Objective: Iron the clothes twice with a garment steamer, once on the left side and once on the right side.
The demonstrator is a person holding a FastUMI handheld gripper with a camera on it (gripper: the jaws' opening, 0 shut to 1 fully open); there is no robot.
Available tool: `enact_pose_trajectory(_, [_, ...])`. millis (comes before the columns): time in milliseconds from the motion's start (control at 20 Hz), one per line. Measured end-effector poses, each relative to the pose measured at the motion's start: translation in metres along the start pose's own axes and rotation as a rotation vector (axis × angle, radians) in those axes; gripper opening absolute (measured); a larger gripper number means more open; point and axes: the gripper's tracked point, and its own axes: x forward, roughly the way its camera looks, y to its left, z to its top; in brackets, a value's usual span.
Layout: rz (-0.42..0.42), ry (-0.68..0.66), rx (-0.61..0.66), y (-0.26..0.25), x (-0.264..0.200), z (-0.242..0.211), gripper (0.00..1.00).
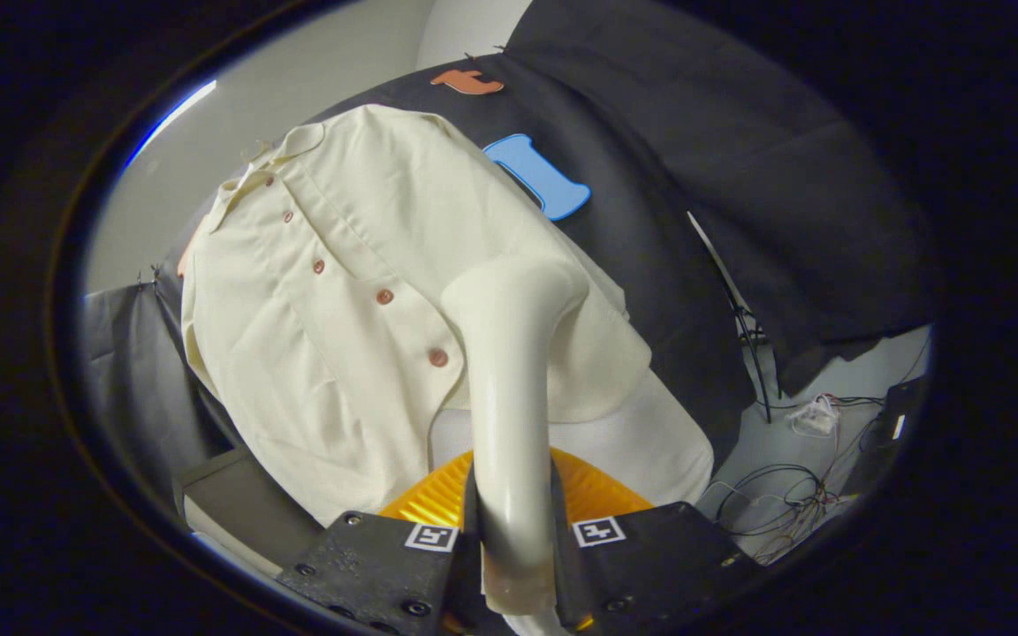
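1. Your gripper (512,530) has both fingers clamped on the cream garment steamer (509,389) handle.
2. The steamer head lies against the cream button-front shirt (332,291), just right of its button row.
3. An orange ribbed piece (438,499) sits beneath the steamer.

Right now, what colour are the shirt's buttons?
Reddish brown, on the cream shirt; buttons show best in the gripper view.

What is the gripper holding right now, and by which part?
The garment steamer, by its handle: both fingers press on the handle's lower end.
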Motion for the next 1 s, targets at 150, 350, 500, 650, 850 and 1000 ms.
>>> enact_pose_trajectory(150, [-0.033, 0.023, 0.042, -0.014, -0.010, -0.018, 0.33])
enact_pose_trajectory(350, [-0.069, 0.065, 0.058, -0.028, -0.030, -0.046, 0.33])
enact_pose_trajectory(500, [-0.080, 0.079, 0.075, -0.032, -0.049, -0.063, 0.33])
enact_pose_trajectory(650, [-0.066, 0.080, 0.081, -0.021, -0.074, -0.073, 0.33])
enact_pose_trajectory(850, [-0.033, 0.077, 0.032, 0.016, -0.116, -0.082, 0.33])
enact_pose_trajectory(1000, [0.070, 0.059, 0.024, 0.076, -0.151, -0.087, 0.33])
